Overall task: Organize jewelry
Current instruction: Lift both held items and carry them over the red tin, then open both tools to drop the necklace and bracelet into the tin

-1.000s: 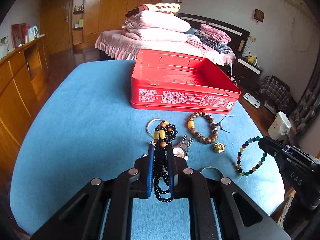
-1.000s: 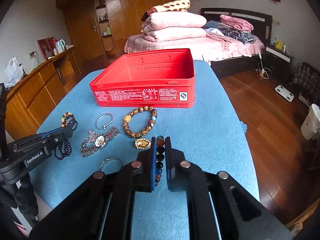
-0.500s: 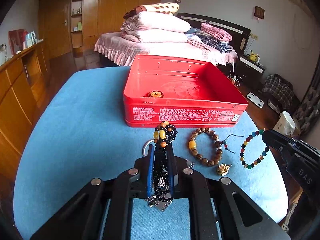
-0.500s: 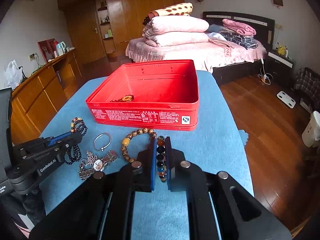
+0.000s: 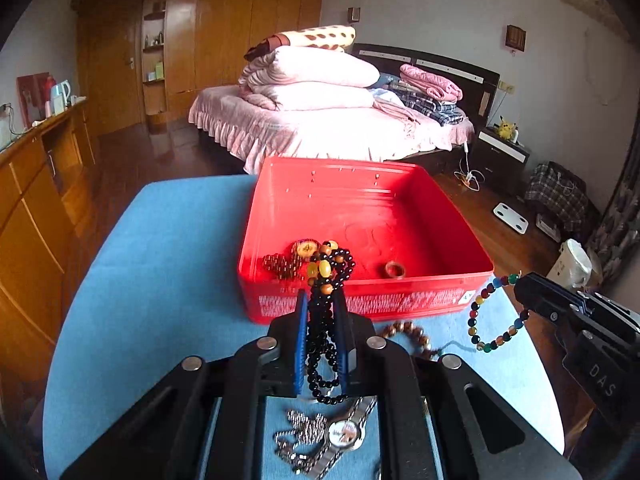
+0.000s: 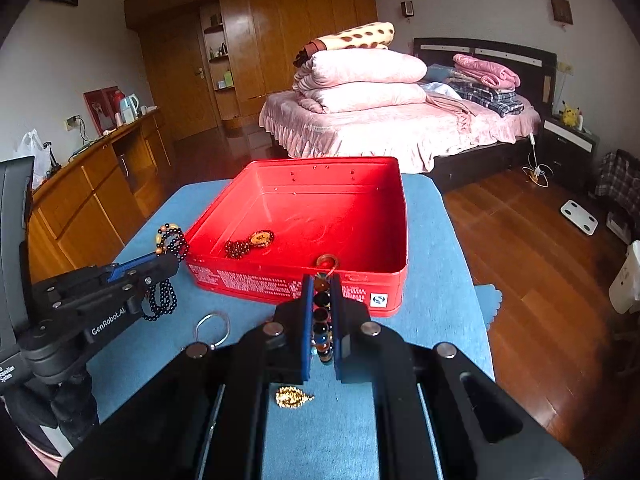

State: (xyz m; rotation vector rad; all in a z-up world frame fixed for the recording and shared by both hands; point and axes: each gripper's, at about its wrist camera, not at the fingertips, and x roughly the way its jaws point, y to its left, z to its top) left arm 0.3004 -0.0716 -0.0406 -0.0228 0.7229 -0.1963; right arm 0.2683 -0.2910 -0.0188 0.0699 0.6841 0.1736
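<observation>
My left gripper [image 5: 322,300] is shut on a black bead necklace [image 5: 326,344] with amber beads, which hangs above the blue table just in front of the red tin [image 5: 360,304]. My right gripper [image 6: 321,280] is shut on a multicoloured bead bracelet [image 6: 322,320], also off the table at the tin's [image 6: 396,240] front wall. In the left wrist view that bracelet [image 5: 492,320] dangles as a loop from the right gripper [image 5: 520,280]. Inside the tin lie a dark bead string with a pendant [image 6: 250,242] and a ring [image 6: 327,261].
On the blue cloth in front of the tin lie a brown bead bracelet [image 5: 408,330], a watch with a chain [image 5: 344,434], a silver bangle [image 6: 212,326] and a gold charm [image 6: 294,397]. The table edge drops to wooden floor on the right.
Both grippers have risen and moved toward the tin, each carrying its beads off the table. The tin's inside and its contents have come into view.
</observation>
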